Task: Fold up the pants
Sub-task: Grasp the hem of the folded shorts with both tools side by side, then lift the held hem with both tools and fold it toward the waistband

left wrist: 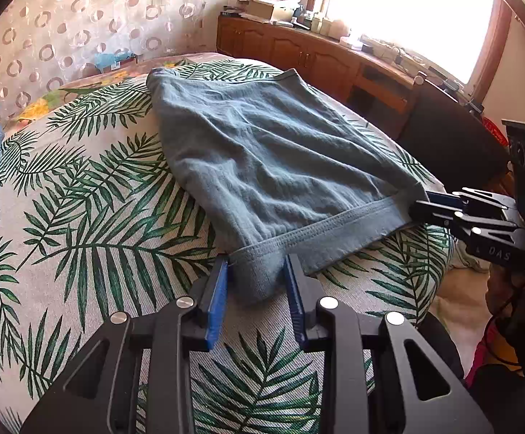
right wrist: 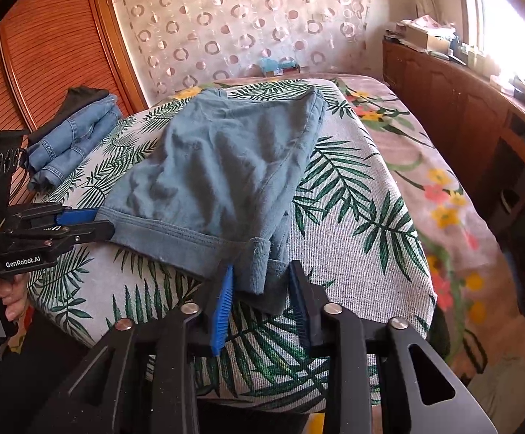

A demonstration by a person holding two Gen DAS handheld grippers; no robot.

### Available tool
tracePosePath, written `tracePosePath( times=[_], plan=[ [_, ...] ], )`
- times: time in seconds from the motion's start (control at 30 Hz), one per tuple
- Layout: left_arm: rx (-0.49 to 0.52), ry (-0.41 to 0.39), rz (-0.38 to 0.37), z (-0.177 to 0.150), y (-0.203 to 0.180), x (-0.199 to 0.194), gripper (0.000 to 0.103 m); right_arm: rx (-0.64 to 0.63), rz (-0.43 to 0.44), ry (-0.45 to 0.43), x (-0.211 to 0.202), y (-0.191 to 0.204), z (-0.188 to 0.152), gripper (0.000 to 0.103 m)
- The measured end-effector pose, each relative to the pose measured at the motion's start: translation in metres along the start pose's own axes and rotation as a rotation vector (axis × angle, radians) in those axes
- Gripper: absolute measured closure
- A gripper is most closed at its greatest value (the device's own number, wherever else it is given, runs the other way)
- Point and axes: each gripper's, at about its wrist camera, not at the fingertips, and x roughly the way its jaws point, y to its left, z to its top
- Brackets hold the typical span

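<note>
Now my left gripper (left wrist: 257, 271) and right gripper (right wrist: 262, 282), both half open, straddle the pants' (left wrist: 262, 152) near corners, gripping nothing, ready to pinch and fold.

Bright daylight pours in from the window (left wrist: 407, 18), top right in the left wrist view and far right edge in the right wrist view; the pane is blown out to pure white w/ no detail, and glare washes over the clutter on the cabinet (left wrist: 298, 50) below it. The bed (left wrist: 81, 188) is evenly lit, w/ soft shadows in the wrinkles of the pants (left wrist: 262, 152) and a dark patch under the folded hem. Strong fisheye bending: walls and bed edges curve, corners go black (vignette). Center is sharp; the claw bodies up close look slightly soft.
</note>
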Motion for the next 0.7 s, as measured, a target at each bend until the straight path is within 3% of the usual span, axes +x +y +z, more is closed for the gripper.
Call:
tracePosePath(
  times=[0.13,0.23,0.7],
  plan=[
    [-0.012,-0.006,-0.013,-0.001,0.003,-0.003,0.082,-0.017,0.017,-0.003,0.000,0.002,0.001,0.088],
    [-0.009,-0.014,-0.011,-0.001,0.001,-0.007,0.089,-0.020,0.037,-0.004,-0.001,0.002,0.001,0.091],
    [0.026,-0.062,-0.009,-0.007,-0.013,-0.042,0.092,-0.009,0.097,-0.035,-0.024,0.008,0.004,0.092]
  ],
)
